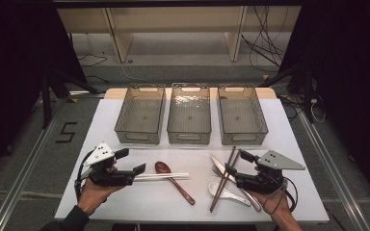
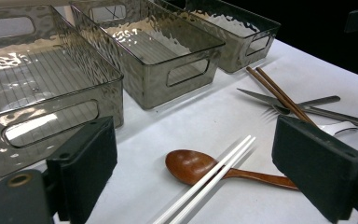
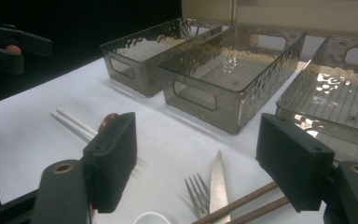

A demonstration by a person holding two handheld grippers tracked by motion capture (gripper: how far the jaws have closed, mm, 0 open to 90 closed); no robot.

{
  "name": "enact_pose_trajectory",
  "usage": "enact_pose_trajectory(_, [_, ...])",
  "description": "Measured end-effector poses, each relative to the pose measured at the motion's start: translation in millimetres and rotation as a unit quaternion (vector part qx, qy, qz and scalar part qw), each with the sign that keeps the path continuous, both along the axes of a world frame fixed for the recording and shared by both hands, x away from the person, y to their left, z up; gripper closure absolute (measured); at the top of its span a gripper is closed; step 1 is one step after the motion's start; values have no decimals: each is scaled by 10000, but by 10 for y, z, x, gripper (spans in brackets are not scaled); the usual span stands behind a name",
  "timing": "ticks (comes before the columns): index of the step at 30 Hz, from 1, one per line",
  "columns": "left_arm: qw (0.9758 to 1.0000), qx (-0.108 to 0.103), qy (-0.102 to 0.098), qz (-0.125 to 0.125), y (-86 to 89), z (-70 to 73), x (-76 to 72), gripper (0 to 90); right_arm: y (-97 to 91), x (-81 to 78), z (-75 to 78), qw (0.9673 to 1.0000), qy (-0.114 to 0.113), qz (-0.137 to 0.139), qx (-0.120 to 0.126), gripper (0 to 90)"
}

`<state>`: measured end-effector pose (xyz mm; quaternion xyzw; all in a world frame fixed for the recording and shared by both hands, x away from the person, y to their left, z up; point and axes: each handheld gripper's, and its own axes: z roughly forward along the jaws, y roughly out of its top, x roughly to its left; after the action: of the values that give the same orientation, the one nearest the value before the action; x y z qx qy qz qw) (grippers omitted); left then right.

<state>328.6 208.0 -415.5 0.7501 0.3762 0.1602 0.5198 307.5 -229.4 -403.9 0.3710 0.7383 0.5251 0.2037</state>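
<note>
On the white table [image 1: 125, 202], a pair of white chopsticks [image 1: 161, 176] [image 2: 205, 182] lies across a brown wooden spoon [image 1: 173, 180] [image 2: 191, 165]. My left gripper [image 1: 134, 161] [image 2: 196, 154] hovers open at their left end, its jaws apart and holding nothing. To the right lie brown chopsticks [image 1: 224, 178] [image 3: 242, 205], a knife [image 1: 219, 163] [image 3: 220, 186], a fork [image 1: 216, 171] [image 3: 196, 193] and a white ceramic spoon [image 1: 224, 193]. My right gripper [image 1: 237, 162] [image 3: 203, 154] stands open over this pile, empty, the brown chopsticks passing under its right jaw.
Three clear grey bins stand in a row at the back: left [image 1: 139, 139], middle [image 1: 189, 139], right [image 1: 243, 139]. All three look empty. The table's front edge runs just below both hands. Dark floor and cables surround the table.
</note>
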Motion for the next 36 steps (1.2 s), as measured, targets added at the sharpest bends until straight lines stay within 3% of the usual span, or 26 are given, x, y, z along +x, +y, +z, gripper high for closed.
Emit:
enact_pose_trajectory(28, [9996,222,63,-133,-30,20,36,144,-15,-6,14,10000,-25,-48,15,300])
enact_pose_trajectory(36, [9964,710,335,-314,-48,68,155,151,-18,1,15,10000,-9,-53,7,301])
